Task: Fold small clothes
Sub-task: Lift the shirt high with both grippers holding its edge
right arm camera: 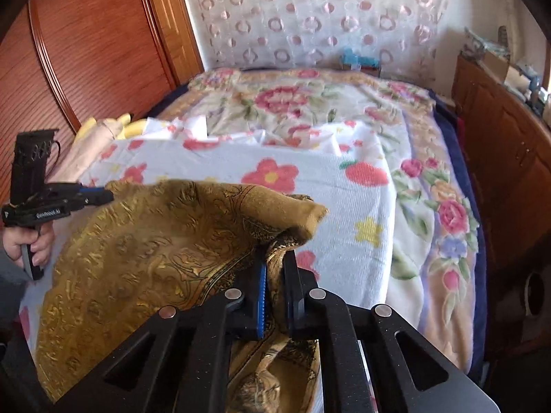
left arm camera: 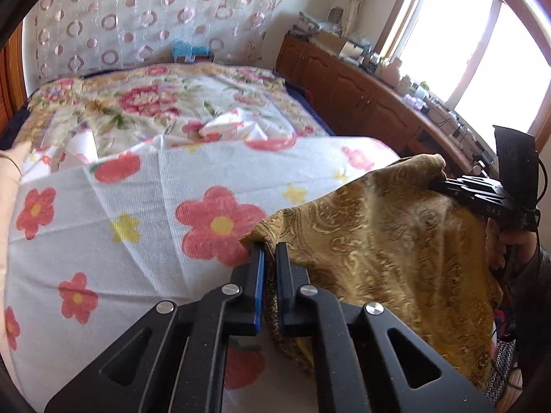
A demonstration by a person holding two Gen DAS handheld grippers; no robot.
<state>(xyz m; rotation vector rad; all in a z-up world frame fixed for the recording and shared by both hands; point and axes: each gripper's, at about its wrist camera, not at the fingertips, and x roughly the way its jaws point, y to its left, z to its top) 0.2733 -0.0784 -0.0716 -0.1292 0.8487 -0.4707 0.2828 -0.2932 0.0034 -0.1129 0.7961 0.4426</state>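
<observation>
A gold paisley cloth point(left arm camera: 378, 227) hangs spread between both grippers above the bed. In the left wrist view my left gripper point(left arm camera: 269, 253) is shut on the cloth's left corner, with fabric pinched between the blue pads. My right gripper point(left arm camera: 435, 183) clamps the far right corner, and a hand holds its handle. In the right wrist view the right gripper point(right arm camera: 275, 263) is shut on a bunched corner of the cloth point(right arm camera: 155, 241). The left gripper point(right arm camera: 108, 195) grips the opposite corner at the left. The cloth sags between the two corners.
Under the cloth lies a white towel with red flowers point(left arm camera: 137, 213) on a floral quilt point(right arm camera: 440, 206). Pale and yellow folded items point(right arm camera: 103, 130) sit at the bed's left edge by a wooden wardrobe point(right arm camera: 86, 51). A cluttered wooden cabinet point(left arm camera: 361, 93) runs along the right.
</observation>
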